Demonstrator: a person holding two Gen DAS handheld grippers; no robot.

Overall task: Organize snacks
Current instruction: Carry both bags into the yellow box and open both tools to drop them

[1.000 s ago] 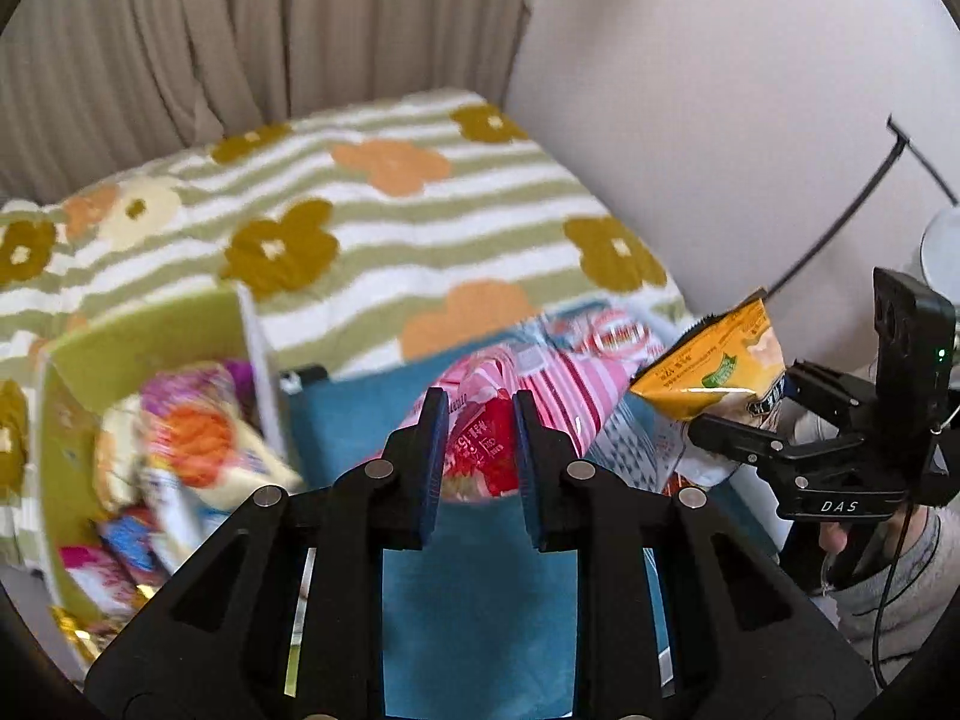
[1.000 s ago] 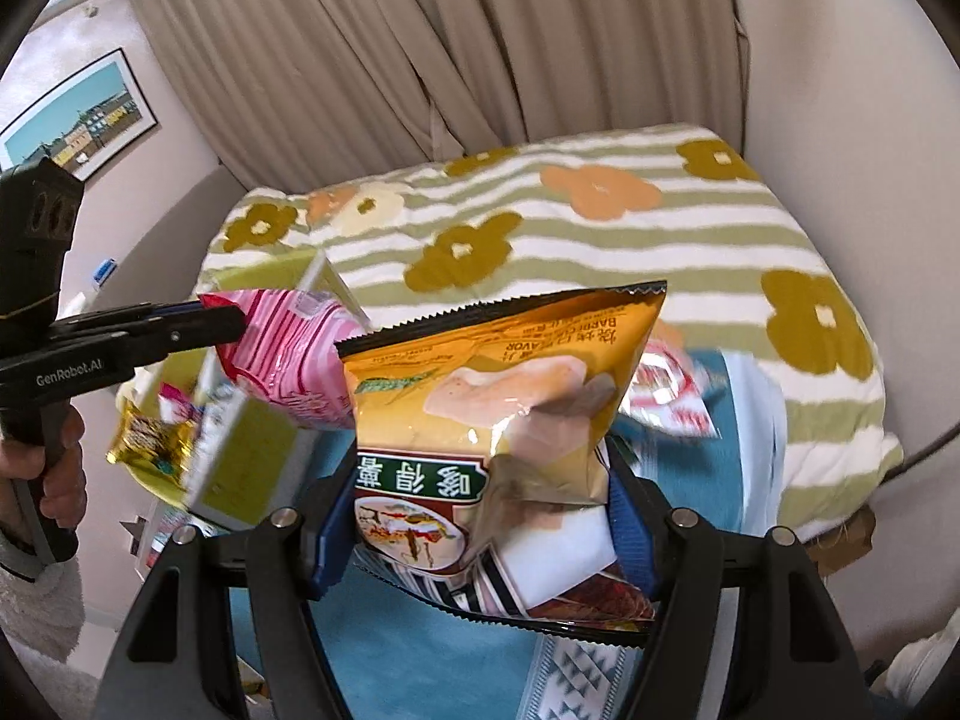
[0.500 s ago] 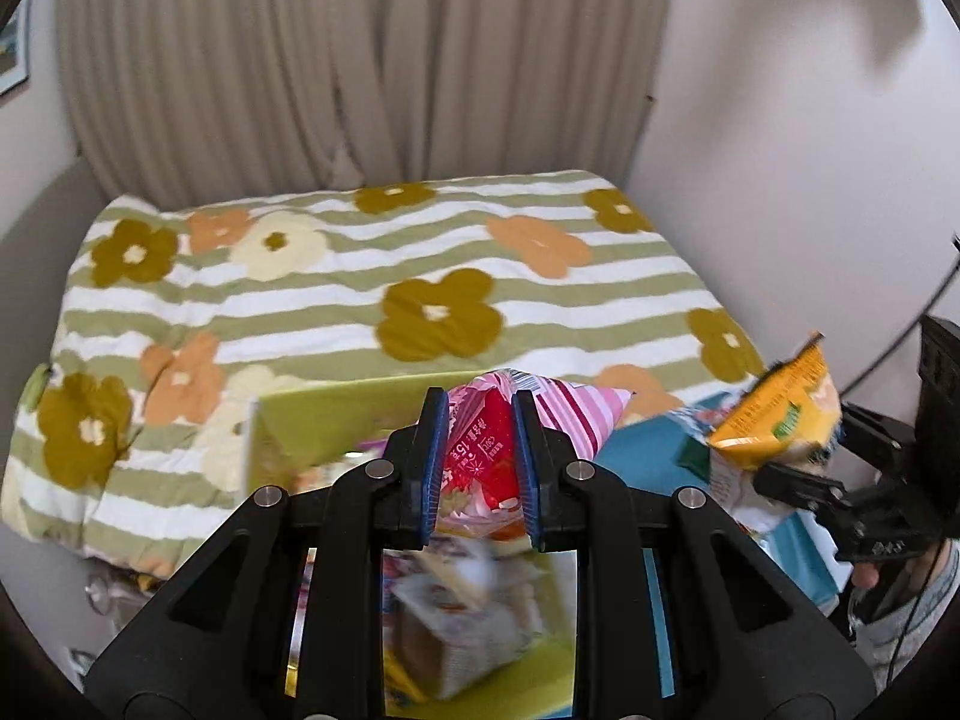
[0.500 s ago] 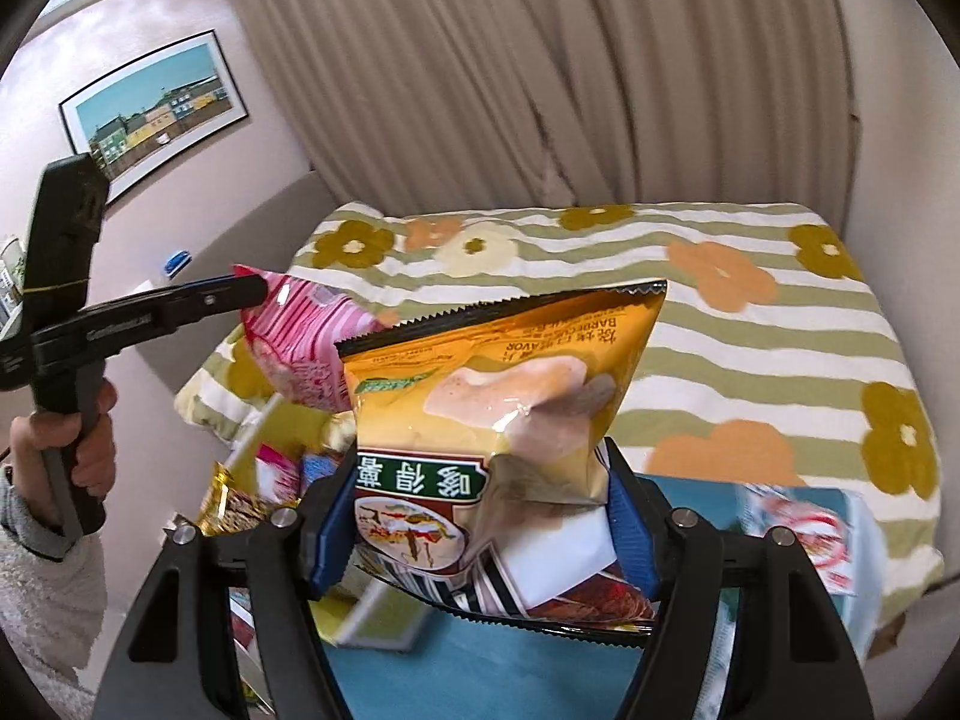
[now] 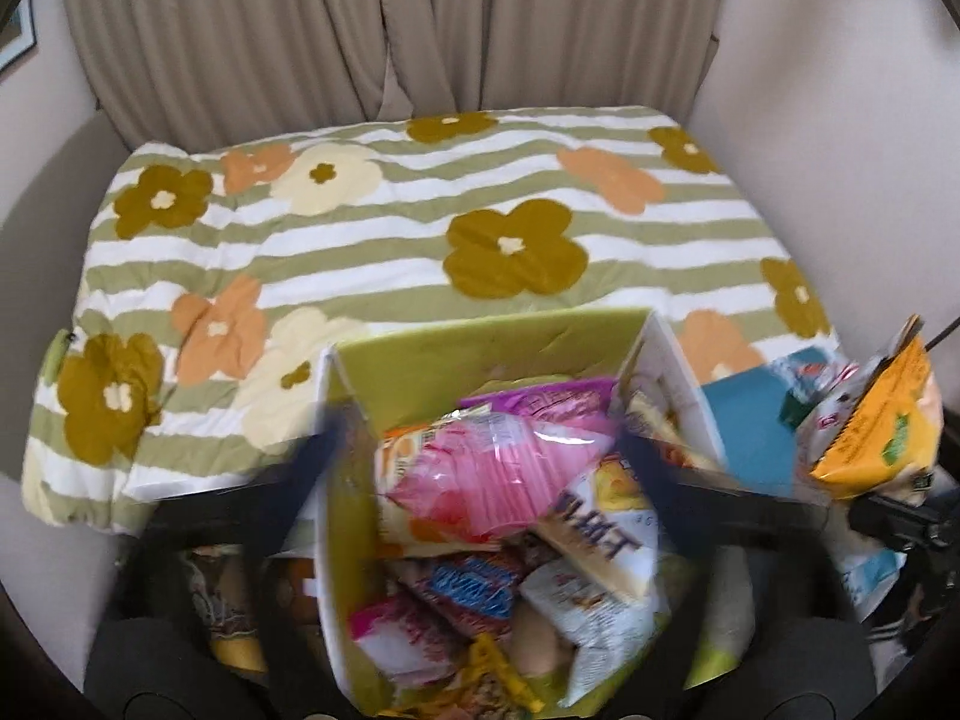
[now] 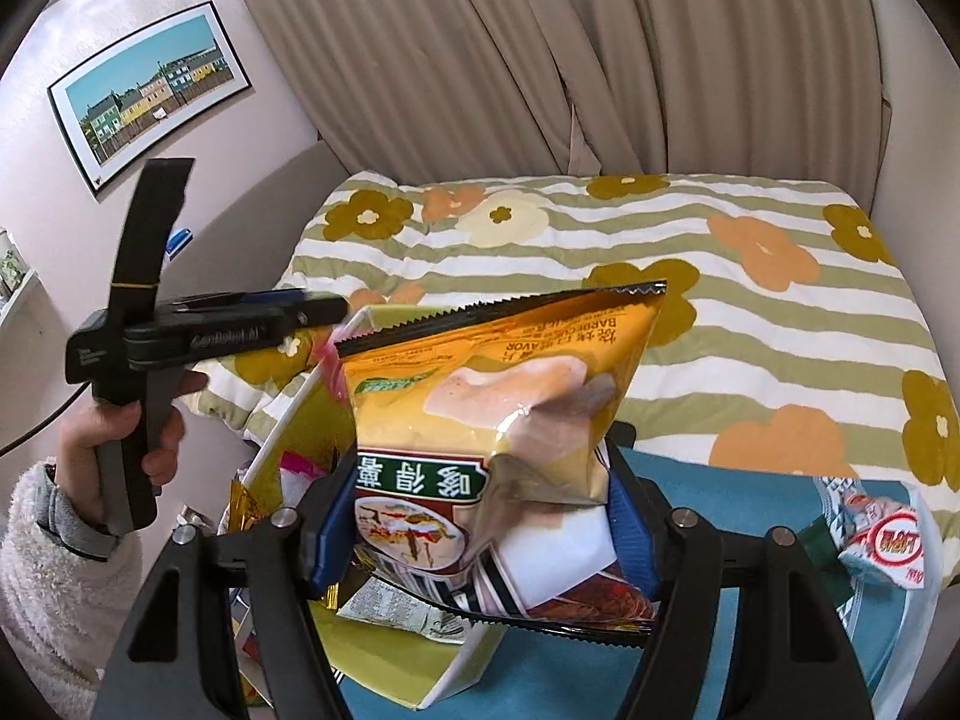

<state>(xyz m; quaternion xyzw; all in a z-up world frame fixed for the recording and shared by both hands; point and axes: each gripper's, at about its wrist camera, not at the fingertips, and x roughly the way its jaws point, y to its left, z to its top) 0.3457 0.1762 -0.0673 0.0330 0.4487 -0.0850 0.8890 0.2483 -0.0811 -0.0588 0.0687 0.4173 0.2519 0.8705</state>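
the left gripper [image 5: 480,456] hangs over the green box [image 5: 480,348] with its jaws swinging apart, blurred — the pink packet [image 5: 492,474] sits between them but untouched, lying atop the heap of snacks inside, so this looks like a drop into the box. the right gripper [image 6: 480,516] is clenched on the yellow chip bag [image 6: 498,420], holding it upright by its lower half just beside the box, probably next in line. 1 more packet, the red-and-white one [image 6: 882,540], lies on the blue cloth [image 6: 720,492] off to the right, apart from the box. everything rests on a bed with a striped flower quilt [image 5: 420,240] — beige curtains [image 6: 540,60] behind, a framed picture [image 6: 150,90] of coloured houses on the pale wall.
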